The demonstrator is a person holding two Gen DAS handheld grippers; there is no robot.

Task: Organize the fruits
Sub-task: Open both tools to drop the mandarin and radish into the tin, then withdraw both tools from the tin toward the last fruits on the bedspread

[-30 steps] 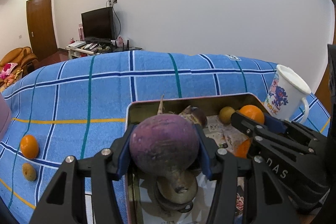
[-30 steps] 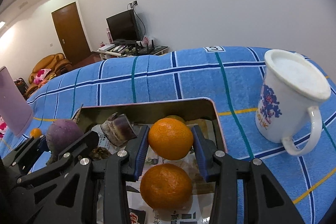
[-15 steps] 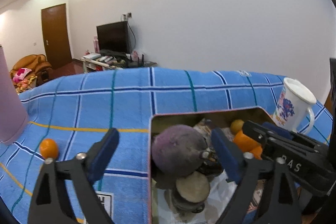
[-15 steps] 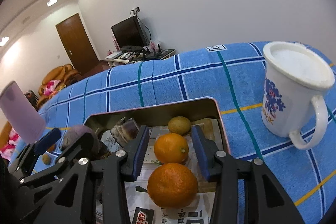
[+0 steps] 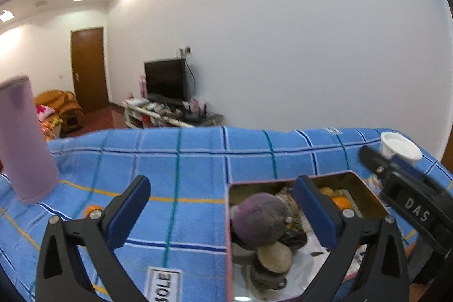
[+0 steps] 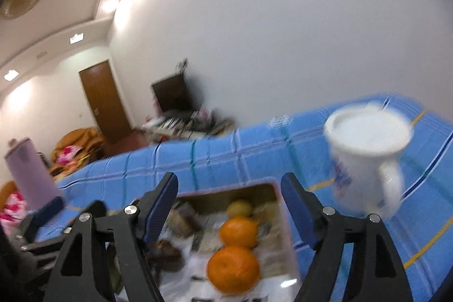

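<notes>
A metal tin (image 5: 368,191) (image 6: 287,228) lined with newspaper sits on the blue checked cloth. In it lie a round purple fruit (image 5: 260,220) on darker pieces, two oranges (image 6: 233,269) (image 6: 239,232) and a small yellow-green fruit (image 6: 240,208). My left gripper (image 5: 223,203) hangs above the tin's left edge, jaws opening wide, the purple fruit lying free below them. My right gripper (image 6: 230,194) hovers over the tin, jaws opening, nothing pressed between the pads. Another orange (image 5: 93,210) lies on the cloth to the left.
A white printed mug (image 6: 368,157) (image 5: 400,150) stands right of the tin. A tall pink tumbler (image 5: 25,137) (image 6: 31,174) stands at the far left. The right gripper's arm (image 5: 410,208) crosses the tin's right side in the left wrist view.
Both grippers let go: the purple fruit and the orange now lie in the tin. Both jaws spread apart, and both hands pulled back and tilted upward.
</notes>
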